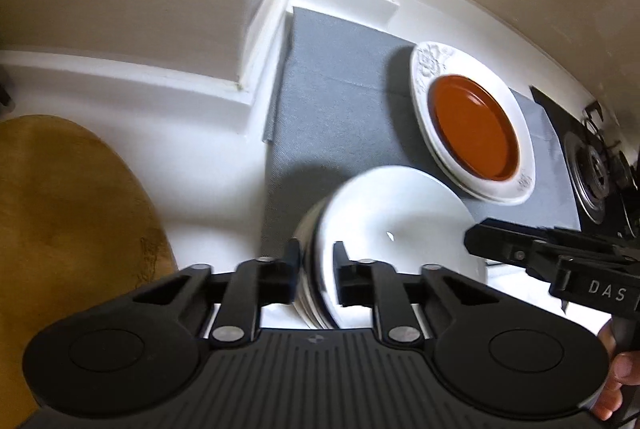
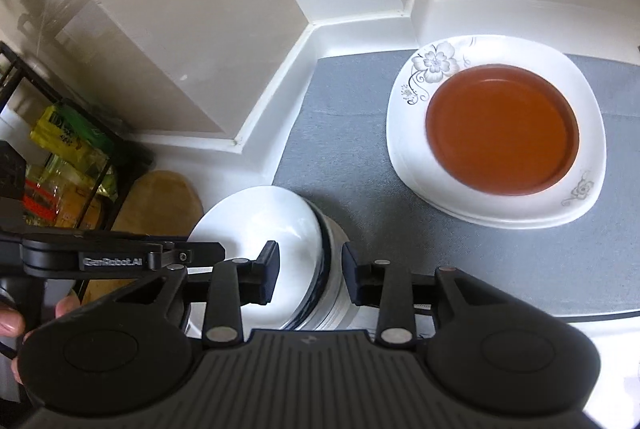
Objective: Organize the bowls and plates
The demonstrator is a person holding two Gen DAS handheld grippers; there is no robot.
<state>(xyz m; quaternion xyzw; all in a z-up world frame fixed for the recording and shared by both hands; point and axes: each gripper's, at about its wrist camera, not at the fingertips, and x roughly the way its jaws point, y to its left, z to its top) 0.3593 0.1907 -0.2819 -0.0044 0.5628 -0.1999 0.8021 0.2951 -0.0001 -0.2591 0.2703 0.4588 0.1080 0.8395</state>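
Two hand-held grippers meet at a stack of white bowls (image 1: 384, 225) standing at the near edge of a grey mat (image 1: 332, 97) on a white counter (image 1: 208, 133). The left gripper (image 1: 318, 269) points steeply down, and its jaws are clamped on the rim of the stack's near side, one finger outside the wall and one inside the top bowl. The right gripper (image 2: 310, 271) comes at the stack from the opposite side; its jaws straddle the rim in the same way, one pad inside the bowl and one against the outer wall, where dark bands mark the nested bowls beneath. Whether these pads press on the rim or merely stand close to it cannot be told from either view. Each gripper shows at the edge of the other's view, and part of a hand (image 2: 12, 325) is seen on the left gripper's handle. Farther back on the mat, well apart from the bowls, lies a white plate with a grey flower pattern (image 2: 496, 133); an orange-brown plate (image 2: 502, 125) sits centred upon it. A dark hob (image 1: 592, 173) lies beyond the mat's far side in the left view. An ochre rug (image 1: 68, 229) covers the floor below the counter, beside a black rack holding yellow and green packets (image 2: 68, 149).
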